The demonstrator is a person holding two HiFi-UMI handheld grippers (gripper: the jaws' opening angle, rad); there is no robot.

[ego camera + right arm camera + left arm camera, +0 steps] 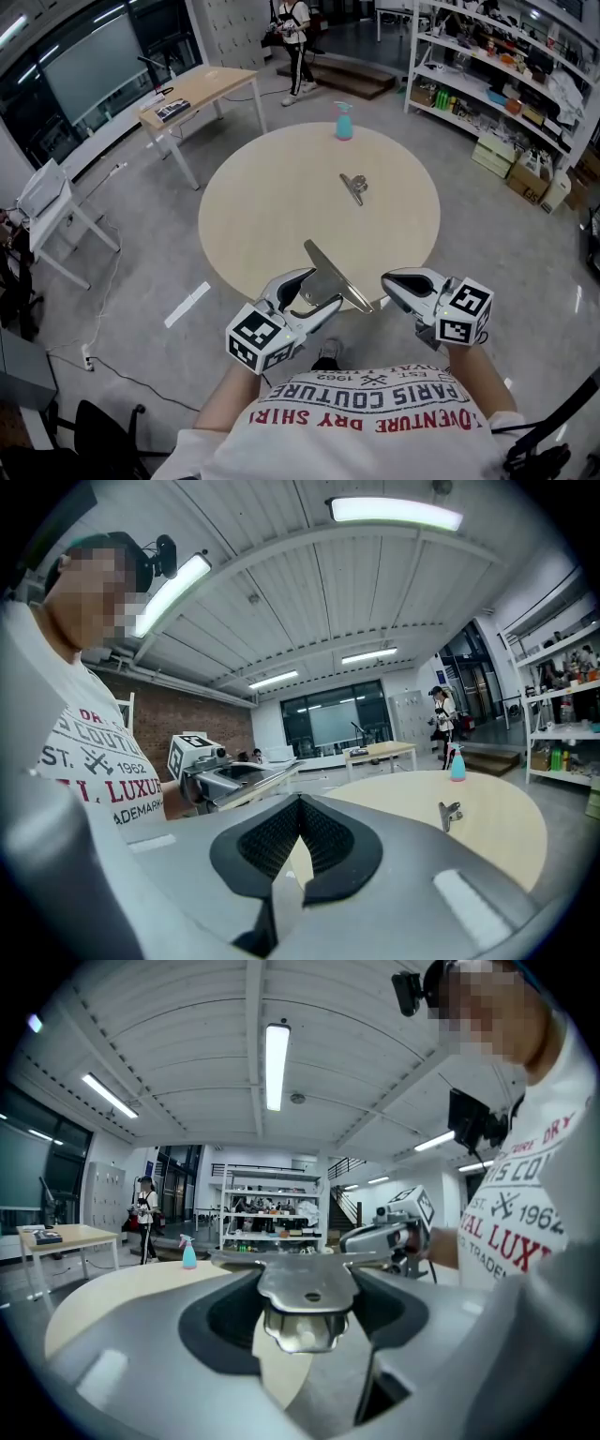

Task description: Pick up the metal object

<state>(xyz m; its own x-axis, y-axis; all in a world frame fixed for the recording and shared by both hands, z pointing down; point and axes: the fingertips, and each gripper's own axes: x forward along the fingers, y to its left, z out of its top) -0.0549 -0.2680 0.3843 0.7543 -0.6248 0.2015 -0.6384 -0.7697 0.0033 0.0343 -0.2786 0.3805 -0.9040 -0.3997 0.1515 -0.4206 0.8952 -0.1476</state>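
Note:
A shiny metal object (335, 276) with a long flat plate is held above the near edge of the round table (272, 216), with my left gripper (319, 289) shut on it. In the left gripper view its plate (305, 1283) spans the jaws crosswise, and a rounded metal part hangs below it. My right gripper (386, 281) hovers just right of the plate, with its jaws shut and nothing between them. The pads (281, 832) meet in the right gripper view. A second small metal clip (354, 187) lies near the table's middle, also visible as the clip (450, 811) in the right gripper view.
A blue spray bottle (344, 122) stands at the table's far edge. A wooden desk (197, 89) is at the back left and storage shelves (497, 66) at the back right. A person (294, 37) stands far behind. A white chair (52, 211) is at the left.

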